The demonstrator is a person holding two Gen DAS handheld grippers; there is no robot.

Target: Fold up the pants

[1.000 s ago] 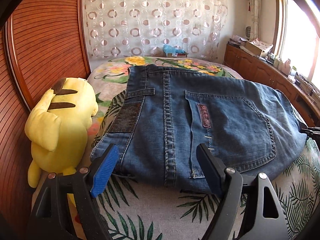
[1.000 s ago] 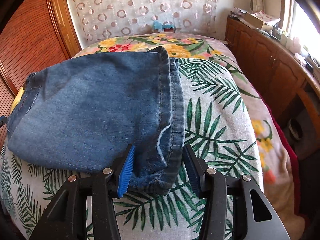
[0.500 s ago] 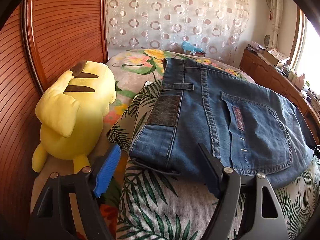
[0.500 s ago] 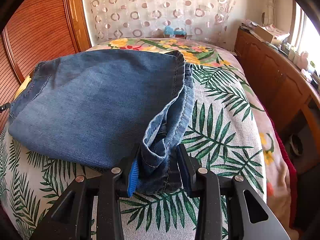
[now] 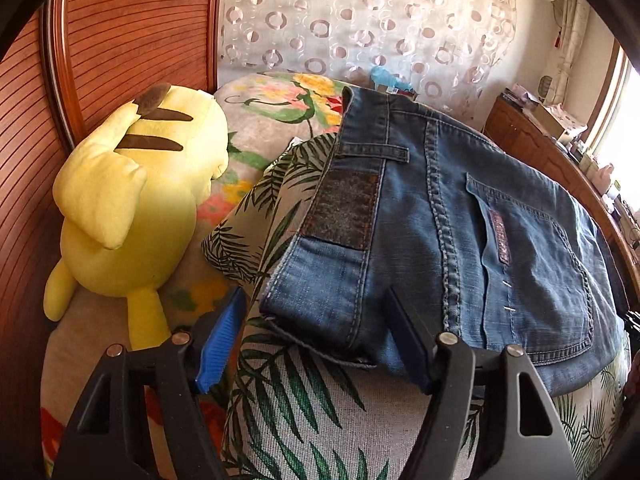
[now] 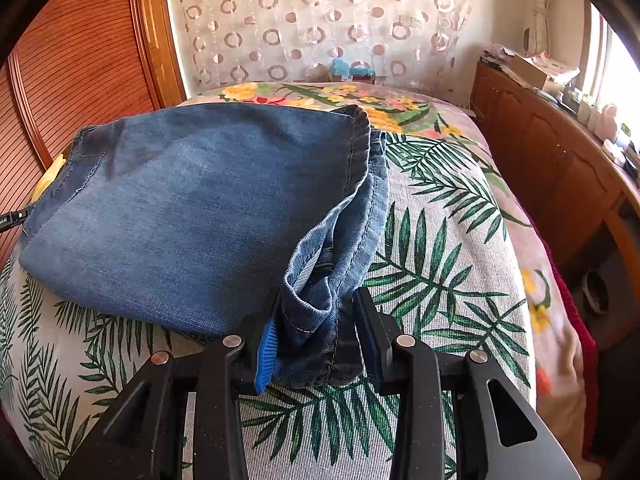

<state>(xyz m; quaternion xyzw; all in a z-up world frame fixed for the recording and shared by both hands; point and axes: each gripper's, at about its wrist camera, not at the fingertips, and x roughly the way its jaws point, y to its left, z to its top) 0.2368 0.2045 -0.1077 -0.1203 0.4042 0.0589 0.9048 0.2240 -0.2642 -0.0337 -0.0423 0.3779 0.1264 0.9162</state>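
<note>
On bed: right gripper (image 6: 316,340) clamps jeans (image 6: 192,208) hem; left gripper (image 5: 316,340) closing around waistband corner, not yet pinching. Next: lift, fold.

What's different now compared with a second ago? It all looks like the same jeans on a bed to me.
The right gripper has pinched the jeans' leg hems, bunching them between its jaws. The left gripper slid toward the waistband corner, and its jaws are closing around it, not yet pressing. Unchanged: the jeans lie on the leaf-print bedspread, with the yellow plush toy beside them.
</note>
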